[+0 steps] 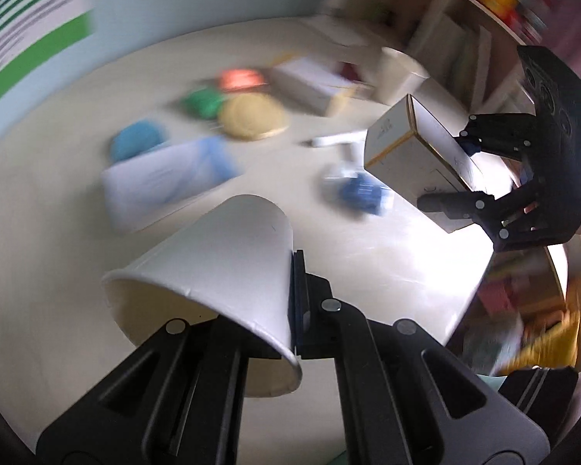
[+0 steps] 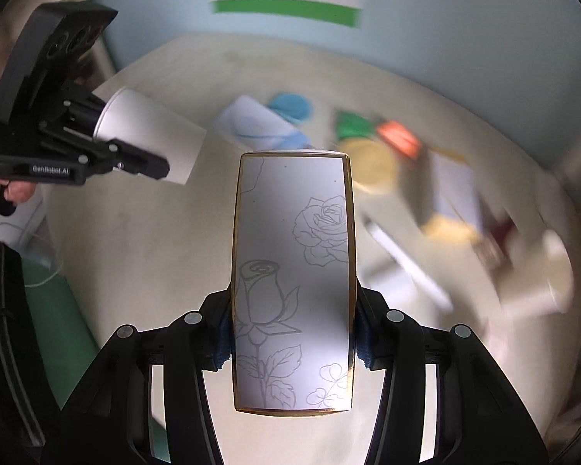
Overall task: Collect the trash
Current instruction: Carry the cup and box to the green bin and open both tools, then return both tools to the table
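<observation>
We hold a white paper cup (image 1: 213, 271) in the left gripper (image 1: 248, 333): one finger goes inside its open mouth and the other presses on the outer wall, so the jaws are closed on the cup wall. The cup is lifted above the round table (image 1: 58, 232), over its near edge. In the right gripper (image 2: 292, 343) we hold a white box with gold edges and rose drawings (image 2: 290, 271), its two narrow sides clamped between the pads (image 2: 222, 343), also raised above the table near its edge. The other things lie blurred toward the far side of the table: a blue and white pack (image 1: 166, 178), a round yellow lid (image 1: 253, 116), a green piece (image 1: 203, 102) and a second white box (image 1: 313, 83).
</observation>
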`<move>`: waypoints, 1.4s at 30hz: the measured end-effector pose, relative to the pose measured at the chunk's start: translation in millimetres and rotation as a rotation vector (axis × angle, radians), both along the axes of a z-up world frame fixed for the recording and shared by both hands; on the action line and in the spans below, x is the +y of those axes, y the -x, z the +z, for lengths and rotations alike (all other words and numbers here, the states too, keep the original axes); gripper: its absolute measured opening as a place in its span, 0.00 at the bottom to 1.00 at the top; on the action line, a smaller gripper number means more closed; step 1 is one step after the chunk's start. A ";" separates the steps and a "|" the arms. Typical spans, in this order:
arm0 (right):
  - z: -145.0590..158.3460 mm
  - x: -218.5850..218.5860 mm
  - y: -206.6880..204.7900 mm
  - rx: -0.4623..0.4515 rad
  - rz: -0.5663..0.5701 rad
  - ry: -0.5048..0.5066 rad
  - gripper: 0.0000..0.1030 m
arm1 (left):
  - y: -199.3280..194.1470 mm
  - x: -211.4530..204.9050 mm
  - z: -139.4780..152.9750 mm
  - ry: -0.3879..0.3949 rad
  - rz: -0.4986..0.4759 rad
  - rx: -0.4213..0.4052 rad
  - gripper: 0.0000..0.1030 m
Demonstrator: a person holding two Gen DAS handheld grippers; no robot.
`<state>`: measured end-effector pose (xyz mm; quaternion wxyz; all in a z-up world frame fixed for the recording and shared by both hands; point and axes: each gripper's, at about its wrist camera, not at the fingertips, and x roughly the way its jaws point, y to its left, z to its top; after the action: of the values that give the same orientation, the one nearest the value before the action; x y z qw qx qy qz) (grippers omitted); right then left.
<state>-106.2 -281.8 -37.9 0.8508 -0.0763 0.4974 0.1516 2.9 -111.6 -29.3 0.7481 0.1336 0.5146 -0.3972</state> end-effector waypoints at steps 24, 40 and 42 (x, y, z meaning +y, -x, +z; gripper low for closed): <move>-174.0 -147.5 461.3 0.199 -1.143 -0.357 0.48 | 338.7 -282.5 -141.8 -0.188 -0.914 0.258 0.00; -440.9 -183.2 504.3 0.385 -1.390 -0.666 0.68 | 422.1 -359.5 -410.4 -0.540 -0.864 0.285 0.61; -442.8 -182.3 507.6 0.370 -1.403 -0.667 0.69 | 417.5 -355.6 -415.9 -0.552 -0.867 0.290 0.62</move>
<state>-613.8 -464.1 -480.7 0.6293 0.5395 0.4910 -0.2679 -414.6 -467.3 -445.1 0.3735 0.4695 0.5956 -0.5342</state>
